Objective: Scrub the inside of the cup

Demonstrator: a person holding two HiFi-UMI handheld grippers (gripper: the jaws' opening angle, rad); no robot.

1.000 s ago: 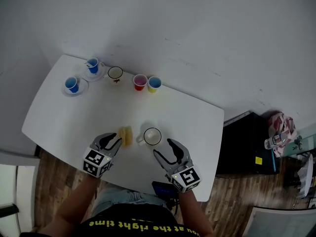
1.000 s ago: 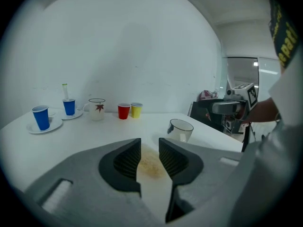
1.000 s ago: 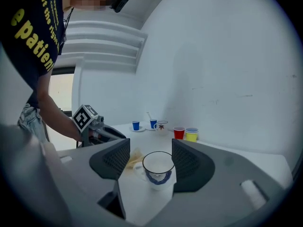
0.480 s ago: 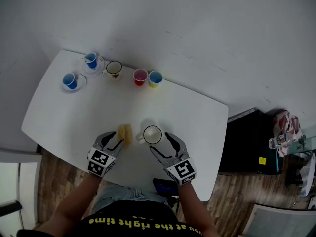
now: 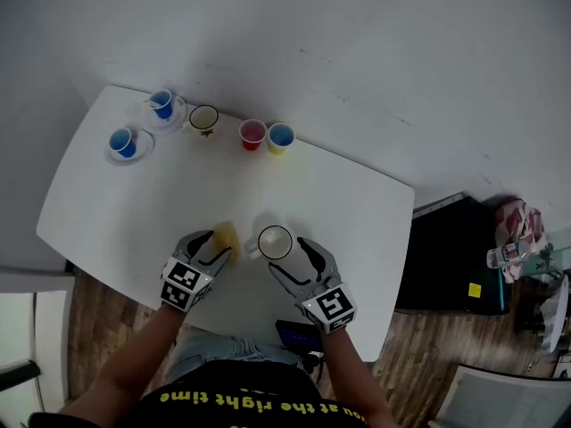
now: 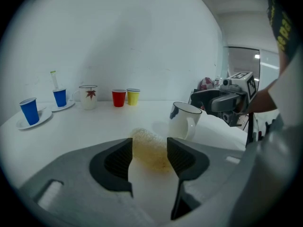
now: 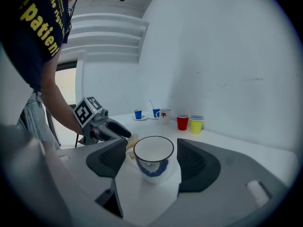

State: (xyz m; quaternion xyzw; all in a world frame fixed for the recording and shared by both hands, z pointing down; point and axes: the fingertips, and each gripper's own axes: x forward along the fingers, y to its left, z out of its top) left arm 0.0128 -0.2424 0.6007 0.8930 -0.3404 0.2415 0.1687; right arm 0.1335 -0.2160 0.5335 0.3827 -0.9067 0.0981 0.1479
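My left tongs (image 6: 149, 144) have just been opening and now sit fairly wide around the sponge (image 6: 144, 137) on the counter (image 5: 178, 194). The sponge may brush the pads. My right tongs (image 7: 152, 145), also just opening, straddle the upright cup (image 7: 154, 168) with gaps on both sides.

The white cup (image 7: 154, 162) has a dark rim and a blue motif. The sponge (image 6: 149, 148) is yellow and the table (image 5: 178, 185) is white. Behind stand a red cup (image 6: 118, 98), a yellow cup (image 6: 133, 97) and a red-leafed mug (image 6: 88, 97).
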